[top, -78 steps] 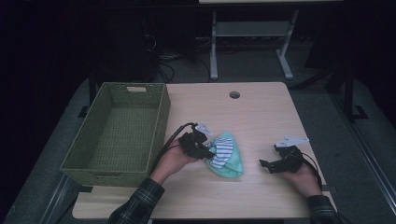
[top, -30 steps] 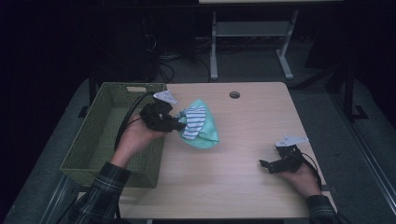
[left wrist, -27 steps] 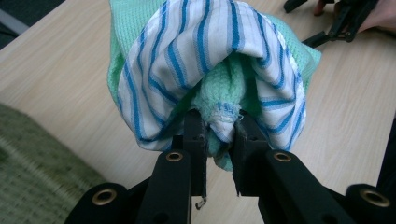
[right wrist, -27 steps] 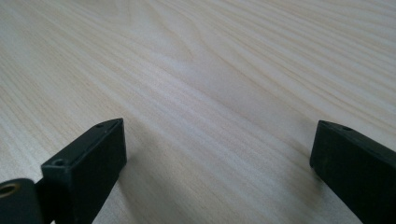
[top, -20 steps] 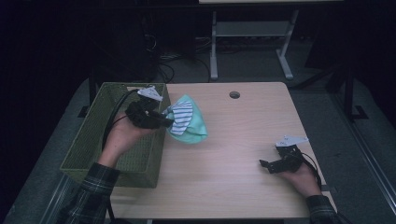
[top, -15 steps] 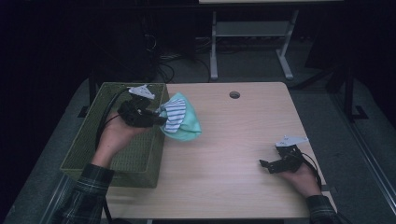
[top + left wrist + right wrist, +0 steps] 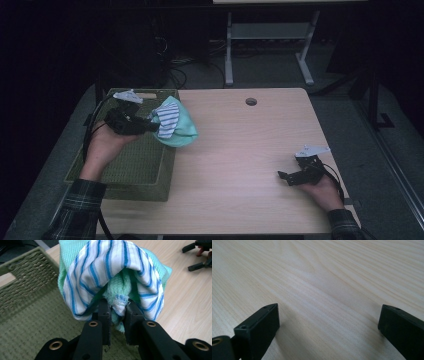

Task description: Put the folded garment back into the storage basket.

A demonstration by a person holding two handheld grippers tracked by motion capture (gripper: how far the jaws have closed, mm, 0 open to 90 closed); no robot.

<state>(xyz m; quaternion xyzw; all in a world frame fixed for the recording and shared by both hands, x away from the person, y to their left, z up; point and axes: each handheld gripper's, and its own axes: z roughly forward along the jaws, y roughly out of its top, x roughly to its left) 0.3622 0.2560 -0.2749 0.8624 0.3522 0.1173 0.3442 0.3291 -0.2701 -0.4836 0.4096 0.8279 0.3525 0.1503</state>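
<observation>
A bunched cloth (image 7: pixel 174 124), mint green with a white and blue striped part, hangs in the air over the right rim of the green woven basket (image 7: pixel 131 165). My left gripper (image 7: pixel 150 125) is shut on a fold of that cloth (image 7: pixel 112 277), its black jaws pinching the fabric between them (image 7: pixel 117 315). My right gripper (image 7: pixel 285 176) rests on the light wooden table (image 7: pixel 240 165) near the front right, held still by a hand. In the right gripper view its jaws (image 7: pixel 328 325) stand wide apart with bare wood between them.
The basket's woven floor (image 7: pixel 32 327) lies beneath and left of the cloth. A round cable hole (image 7: pixel 251 101) sits at the table's far edge. Beyond the table stand a metal frame (image 7: pixel 265 45) and cables on a dark floor.
My left gripper has carried the cloth leftward from over the table's middle to the basket's right rim. The right gripper has stayed where it was.
</observation>
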